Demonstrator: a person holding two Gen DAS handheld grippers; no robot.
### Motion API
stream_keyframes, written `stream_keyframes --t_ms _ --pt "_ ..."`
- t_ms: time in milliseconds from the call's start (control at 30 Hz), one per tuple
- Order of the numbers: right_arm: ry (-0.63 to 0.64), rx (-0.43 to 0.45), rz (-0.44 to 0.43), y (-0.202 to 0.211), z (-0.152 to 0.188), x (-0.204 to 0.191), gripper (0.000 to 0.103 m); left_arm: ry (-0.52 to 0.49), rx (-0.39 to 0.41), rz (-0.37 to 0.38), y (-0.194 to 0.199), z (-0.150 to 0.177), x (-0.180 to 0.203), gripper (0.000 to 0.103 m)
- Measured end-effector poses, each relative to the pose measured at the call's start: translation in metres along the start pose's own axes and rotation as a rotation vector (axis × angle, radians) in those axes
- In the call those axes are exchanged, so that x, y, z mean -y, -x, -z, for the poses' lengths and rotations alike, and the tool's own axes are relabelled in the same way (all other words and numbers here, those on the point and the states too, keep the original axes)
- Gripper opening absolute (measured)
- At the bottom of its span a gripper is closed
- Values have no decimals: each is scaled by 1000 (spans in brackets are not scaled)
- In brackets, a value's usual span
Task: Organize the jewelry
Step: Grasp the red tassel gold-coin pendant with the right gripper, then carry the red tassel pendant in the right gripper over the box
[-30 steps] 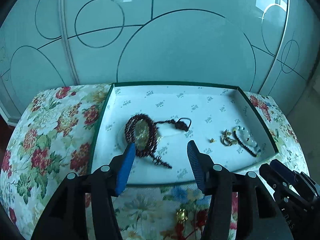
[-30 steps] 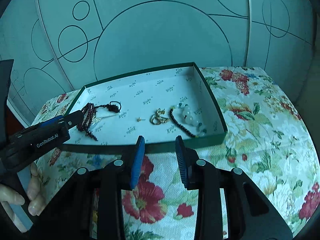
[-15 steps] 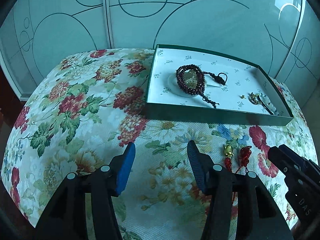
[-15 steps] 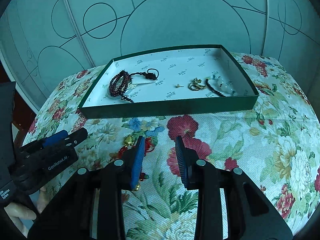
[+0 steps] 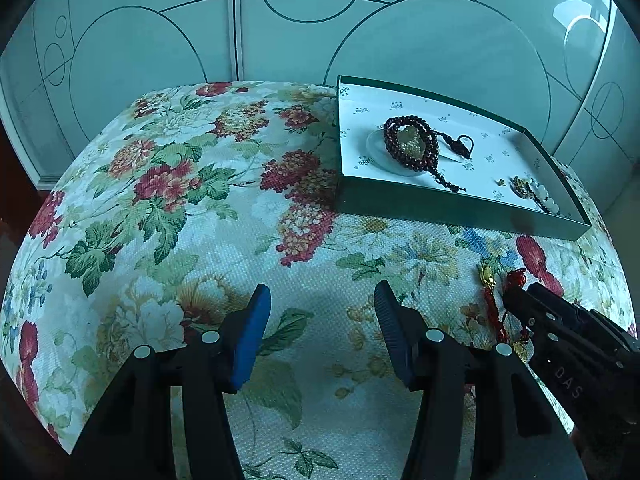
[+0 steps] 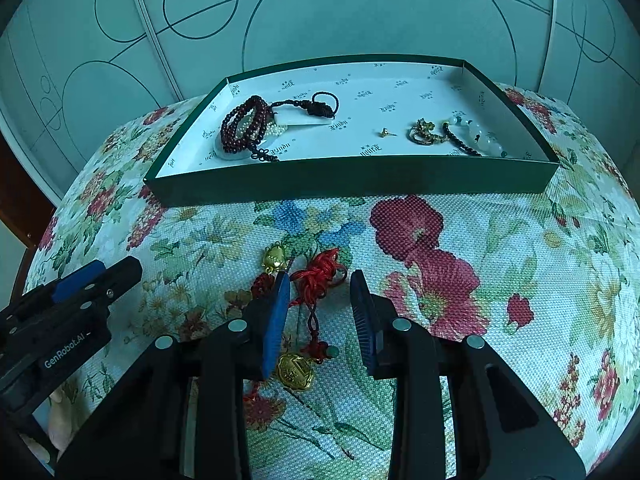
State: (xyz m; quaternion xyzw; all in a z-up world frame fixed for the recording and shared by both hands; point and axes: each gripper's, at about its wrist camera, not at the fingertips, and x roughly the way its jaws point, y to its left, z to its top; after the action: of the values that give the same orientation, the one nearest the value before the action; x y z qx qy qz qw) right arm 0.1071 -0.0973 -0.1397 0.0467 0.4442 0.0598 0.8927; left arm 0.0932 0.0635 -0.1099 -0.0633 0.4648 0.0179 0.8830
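Note:
A green tray (image 6: 352, 178) with white lining sits at the far side of the floral cloth. It holds a dark red bead bracelet (image 6: 242, 128), a small gold earring (image 6: 387, 132), a gold ring (image 6: 422, 136) and a black-and-white bead bracelet (image 6: 476, 140). A red-cord charm with gold pieces (image 6: 316, 284) lies on the cloth in front of the tray, between the open fingers of my right gripper (image 6: 320, 300). My left gripper (image 5: 320, 320) is open and empty over bare cloth, left of the charm (image 5: 496, 292). The tray also shows in the left wrist view (image 5: 452, 208).
The floral cloth (image 5: 180, 184) covers a rounded table that drops off at the left and near edges. Frosted glass panels (image 6: 360, 8) stand close behind the tray. The left gripper's body (image 6: 68, 308) shows at the right wrist view's left side.
Both grippers have pulled back from the tray toward the near side of the table. The right gripper now straddles the red-cord charm. The left gripper has swung left over bare cloth.

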Motion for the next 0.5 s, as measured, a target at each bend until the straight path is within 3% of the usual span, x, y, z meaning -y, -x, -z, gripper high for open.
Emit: stream_keyframes --t_ms 100,167,500 --pt "19 8 35 -1 1 0 15 -10 -6 12 0 2 5 54" --pt "26 11 33 -1 1 2 12 -8 -15 25 0 2 8 54" --pt "-18 43 46 18 1 31 11 -19 -38 63 1 3 27 54"
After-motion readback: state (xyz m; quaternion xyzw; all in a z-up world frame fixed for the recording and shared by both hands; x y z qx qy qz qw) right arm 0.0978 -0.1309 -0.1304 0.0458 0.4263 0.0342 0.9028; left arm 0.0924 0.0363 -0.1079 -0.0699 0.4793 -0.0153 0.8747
